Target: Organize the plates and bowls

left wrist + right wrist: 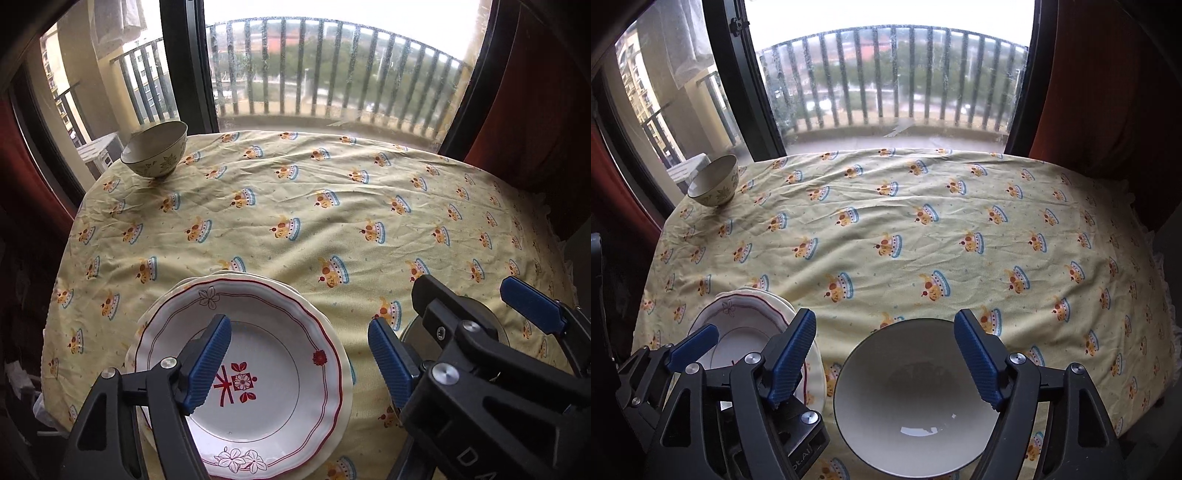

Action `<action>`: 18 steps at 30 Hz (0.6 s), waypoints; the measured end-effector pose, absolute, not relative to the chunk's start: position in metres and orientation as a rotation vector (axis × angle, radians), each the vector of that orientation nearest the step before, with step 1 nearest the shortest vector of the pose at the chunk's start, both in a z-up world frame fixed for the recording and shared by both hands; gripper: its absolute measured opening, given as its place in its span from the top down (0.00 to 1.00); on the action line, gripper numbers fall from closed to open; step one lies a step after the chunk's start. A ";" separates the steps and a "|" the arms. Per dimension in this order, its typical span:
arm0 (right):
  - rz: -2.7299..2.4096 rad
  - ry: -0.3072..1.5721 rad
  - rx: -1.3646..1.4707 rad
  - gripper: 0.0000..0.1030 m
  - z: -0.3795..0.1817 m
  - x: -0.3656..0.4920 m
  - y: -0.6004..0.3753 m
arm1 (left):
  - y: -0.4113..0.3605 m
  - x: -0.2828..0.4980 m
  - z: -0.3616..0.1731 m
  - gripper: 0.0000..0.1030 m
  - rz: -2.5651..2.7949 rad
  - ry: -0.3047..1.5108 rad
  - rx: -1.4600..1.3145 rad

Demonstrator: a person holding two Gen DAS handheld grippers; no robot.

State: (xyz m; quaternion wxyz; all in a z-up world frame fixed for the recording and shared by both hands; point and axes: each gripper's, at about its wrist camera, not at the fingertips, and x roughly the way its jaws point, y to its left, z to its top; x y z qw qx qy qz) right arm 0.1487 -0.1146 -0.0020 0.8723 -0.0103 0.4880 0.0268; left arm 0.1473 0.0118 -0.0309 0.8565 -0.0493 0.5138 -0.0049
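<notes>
My left gripper hung with its jaws spread wide and nothing between them, above the stack of plates at the near left of the table. The top plate, white with a scalloped red rim and a red flower motif at its centre, lay on at least one cream plate whose edge showed around it. My left blue pad stood over the plate's well; the right pad stood beyond its rim, over the yellow tablecloth.

My right gripper was likewise released, its jaws wide apart and straddling the white bowl, which sat upright on the cloth at the near edge. Neither pad clearly touched the bowl's dark-lined rim; whether there was contact I could not tell. In the right wrist view the plate stack lay just left of this bowl, partly hidden behind my left gripper.

A second, smaller bowl with green leaf markings stood upright at the far left corner of the table, well apart from the stack and the near bowl, just before the window and its balcony railing.
</notes>
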 end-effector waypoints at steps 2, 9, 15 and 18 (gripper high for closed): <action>0.060 1.016 -0.011 0.22 0.002 0.153 -0.100 | 0.026 0.151 -0.028 0.24 0.001 1.070 -0.104; 0.040 1.009 -0.037 0.22 0.005 0.167 -0.046 | 0.077 0.163 -0.024 0.24 0.031 1.040 -0.061; 0.040 1.043 -0.017 0.22 -0.003 0.183 -0.006 | 0.116 0.179 -0.031 0.24 0.038 1.057 -0.038; 0.049 1.054 -0.008 0.22 -0.008 0.194 0.014 | 0.135 0.190 -0.034 0.24 0.033 1.059 -0.032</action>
